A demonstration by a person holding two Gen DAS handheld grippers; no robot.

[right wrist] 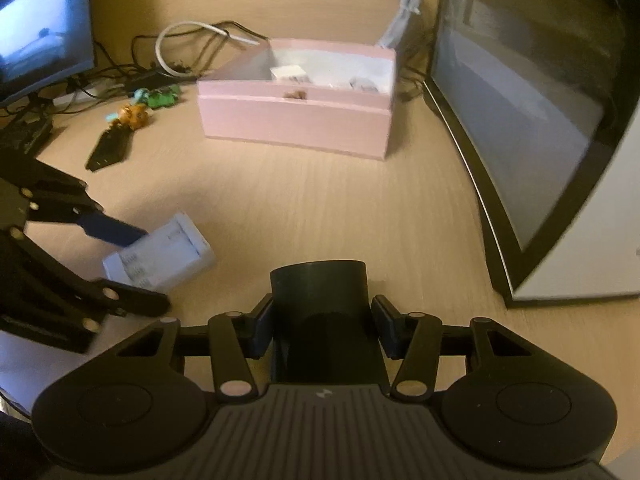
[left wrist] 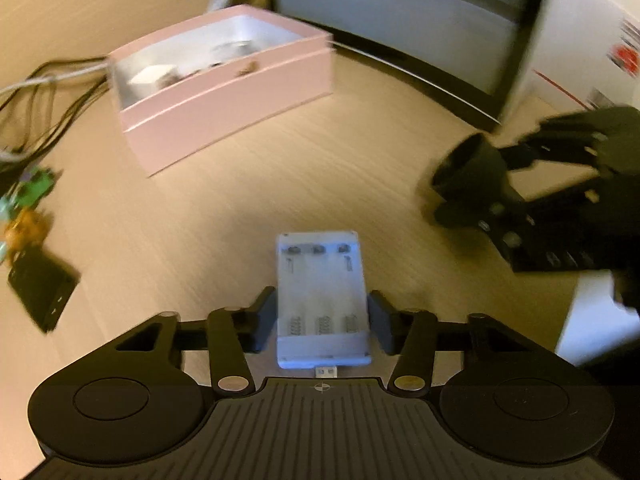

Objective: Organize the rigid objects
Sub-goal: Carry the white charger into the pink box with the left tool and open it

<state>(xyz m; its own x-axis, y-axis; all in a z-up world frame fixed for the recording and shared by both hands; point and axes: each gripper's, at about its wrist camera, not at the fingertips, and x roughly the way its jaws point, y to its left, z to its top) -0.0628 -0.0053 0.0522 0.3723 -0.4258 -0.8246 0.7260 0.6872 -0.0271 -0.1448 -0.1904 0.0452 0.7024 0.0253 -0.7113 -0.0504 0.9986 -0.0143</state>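
Observation:
My left gripper (left wrist: pixel 322 320) is shut on a white battery charger (left wrist: pixel 322 280) with three empty slots and a USB plug, held just above the wooden desk; it also shows in the right wrist view (right wrist: pixel 160 256). My right gripper (right wrist: pixel 320 328) is shut on a black cup-shaped plastic part (right wrist: pixel 320 304), which shows at the right of the left wrist view (left wrist: pixel 468 172). A pink open box (left wrist: pixel 224 92) stands farther back on the desk, also seen in the right wrist view (right wrist: pixel 296 112), with a few small white items inside.
A black flat device (right wrist: pixel 110 150), an orange toy (right wrist: pixel 134 114) and a green toy (right wrist: pixel 162 98) lie left of the box among cables (right wrist: pixel 120 68). A large monitor (right wrist: pixel 520 120) stands on the right, a smaller screen (right wrist: pixel 40 32) at far left.

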